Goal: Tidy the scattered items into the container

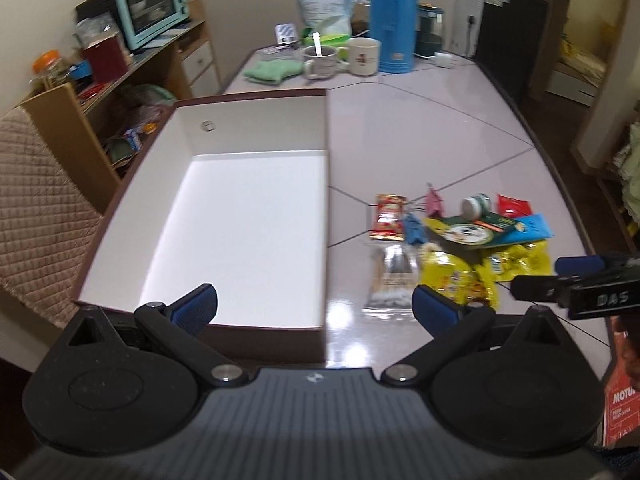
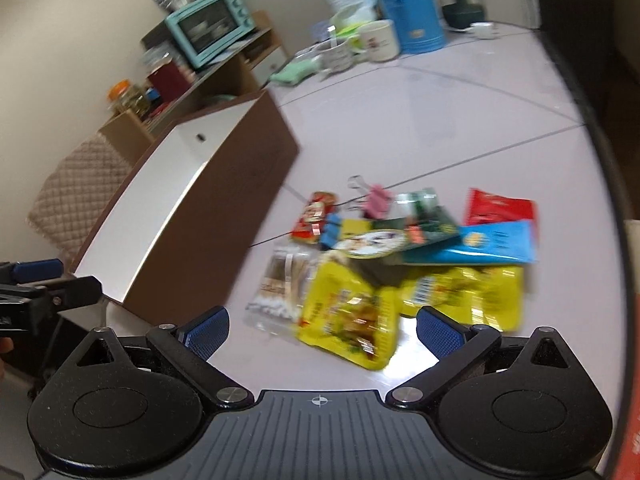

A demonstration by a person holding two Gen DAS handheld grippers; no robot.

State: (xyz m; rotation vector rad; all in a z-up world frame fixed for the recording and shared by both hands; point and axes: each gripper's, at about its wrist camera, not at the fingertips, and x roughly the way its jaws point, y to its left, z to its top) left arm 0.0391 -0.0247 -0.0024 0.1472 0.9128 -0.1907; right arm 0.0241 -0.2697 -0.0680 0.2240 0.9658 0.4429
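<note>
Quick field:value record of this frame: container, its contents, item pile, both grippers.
container: brown box with white inside, open top, on the table
contents: nothing visible inside
pile: on the table beside the box, apart from it; yellow snack packet, clear sachet, red packet, pink binder clip, blue packet
left gripper: open, holds nothing, over the box's near corner
right gripper: open, holds nothing, near the yellow snack packet

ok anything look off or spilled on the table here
Nothing spilled or damaged. The only mess is the snack packets and pink binder clip, heaped overlapping on the table beside the box, which holds nothing. Both tongs are open and hold nothing.
</note>
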